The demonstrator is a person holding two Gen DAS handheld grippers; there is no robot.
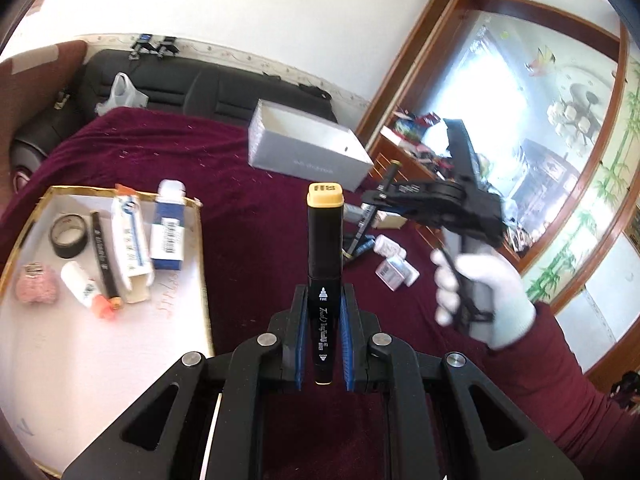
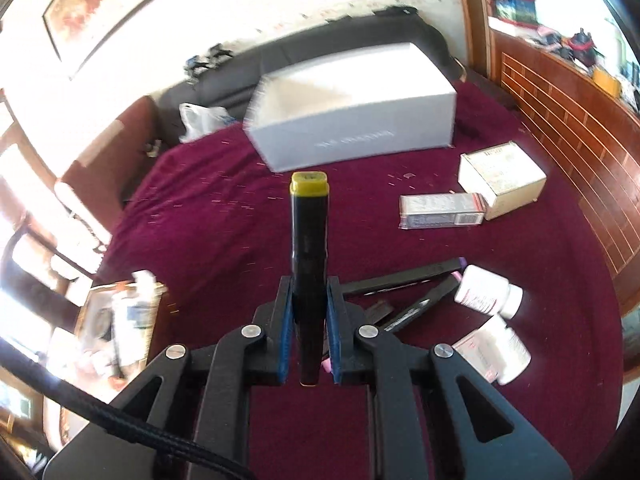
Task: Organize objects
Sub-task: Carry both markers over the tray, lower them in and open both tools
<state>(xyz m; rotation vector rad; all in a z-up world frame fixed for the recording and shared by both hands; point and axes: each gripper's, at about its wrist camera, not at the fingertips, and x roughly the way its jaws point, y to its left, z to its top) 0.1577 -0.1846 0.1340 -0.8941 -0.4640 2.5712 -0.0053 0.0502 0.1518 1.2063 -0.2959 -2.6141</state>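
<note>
My left gripper [image 1: 324,296] is shut on a black marker with an orange cap [image 1: 325,236], which stands up between the blue pads above the maroon cloth. In the right wrist view my right gripper [image 2: 309,286] is shut on a black marker with a yellow cap [image 2: 309,220], lifted off the cloth. A white-gloved hand [image 1: 484,292] holds that right gripper [image 1: 378,198] at the right of the left wrist view. Two more black markers [image 2: 404,276] lie on the cloth just beyond it. The white tray with a gold rim [image 1: 120,360] sits at the left.
The tray holds a tape roll [image 1: 69,236], a marker, small boxes and a white bottle. An open grey box [image 1: 308,148] stands at the far side. Two pill bottles [image 2: 488,290] and two small cartons [image 2: 500,178] lie at the right. A wooden cabinet [image 2: 568,128] borders the right edge.
</note>
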